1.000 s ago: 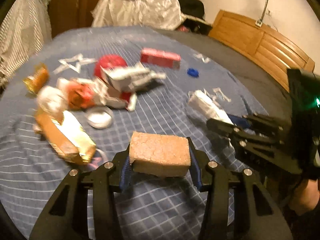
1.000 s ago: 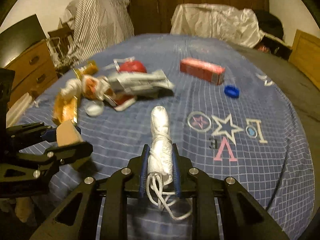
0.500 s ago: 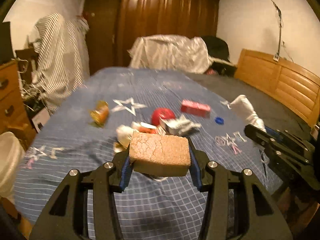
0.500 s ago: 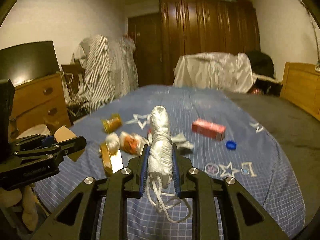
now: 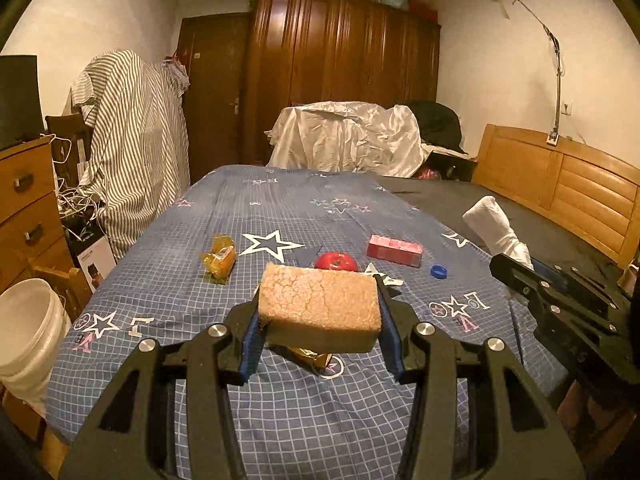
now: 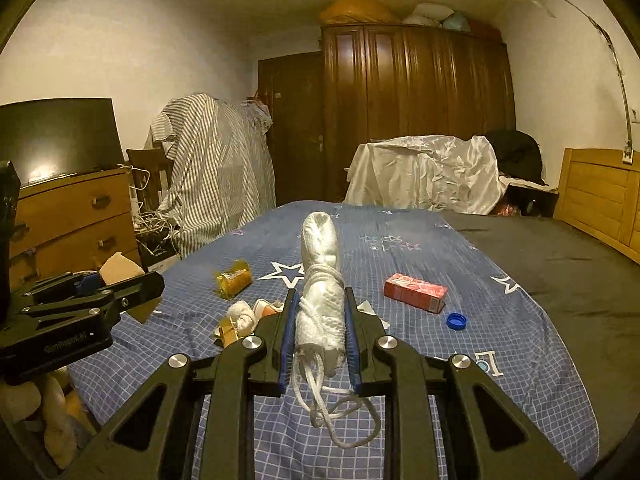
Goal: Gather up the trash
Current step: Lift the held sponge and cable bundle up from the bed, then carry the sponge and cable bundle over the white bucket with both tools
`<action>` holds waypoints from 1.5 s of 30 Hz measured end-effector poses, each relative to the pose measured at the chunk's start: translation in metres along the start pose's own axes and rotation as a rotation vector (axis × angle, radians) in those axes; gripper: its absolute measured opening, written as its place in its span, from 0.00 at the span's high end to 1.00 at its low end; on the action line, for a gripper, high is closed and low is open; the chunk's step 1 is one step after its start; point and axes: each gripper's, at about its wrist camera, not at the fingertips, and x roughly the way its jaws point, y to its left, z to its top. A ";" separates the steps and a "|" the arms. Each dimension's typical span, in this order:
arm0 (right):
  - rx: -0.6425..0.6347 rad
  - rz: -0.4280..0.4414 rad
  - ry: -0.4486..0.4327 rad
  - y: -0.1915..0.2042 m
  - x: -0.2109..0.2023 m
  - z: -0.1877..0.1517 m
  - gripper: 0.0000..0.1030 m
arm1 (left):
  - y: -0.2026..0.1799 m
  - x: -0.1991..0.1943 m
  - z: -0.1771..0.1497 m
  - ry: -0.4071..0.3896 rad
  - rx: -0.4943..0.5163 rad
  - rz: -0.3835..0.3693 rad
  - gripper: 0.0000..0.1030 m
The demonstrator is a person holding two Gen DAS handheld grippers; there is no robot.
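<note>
Both grippers are closed on trash, the left gripper [image 5: 320, 316] pinching a sponge [image 5: 320, 307] and the right gripper [image 6: 320, 332] a roll [image 6: 322, 280], lifted above the bed [image 5: 280, 216], likely for carrying to the bucket [image 5: 28, 320] left of the jaws.

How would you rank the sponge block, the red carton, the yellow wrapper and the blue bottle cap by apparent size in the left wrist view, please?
1. Sponge block, though it sits nearest the camera, so its lead is exaggerated.
2. Red carton.
3. Yellow wrapper, close to the carton.
4. Blue bottle cap.
</note>
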 end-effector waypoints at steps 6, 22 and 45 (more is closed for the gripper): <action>-0.011 0.045 0.010 0.016 0.008 0.010 0.78 | 0.014 -0.007 0.003 -0.008 -0.014 0.012 0.55; -0.082 0.282 0.036 0.132 0.059 0.071 0.78 | 0.120 -0.034 0.029 -0.044 -0.082 0.191 0.55; -0.224 0.630 0.211 0.394 0.175 0.132 0.78 | 0.324 -0.089 0.031 0.004 -0.269 0.485 0.55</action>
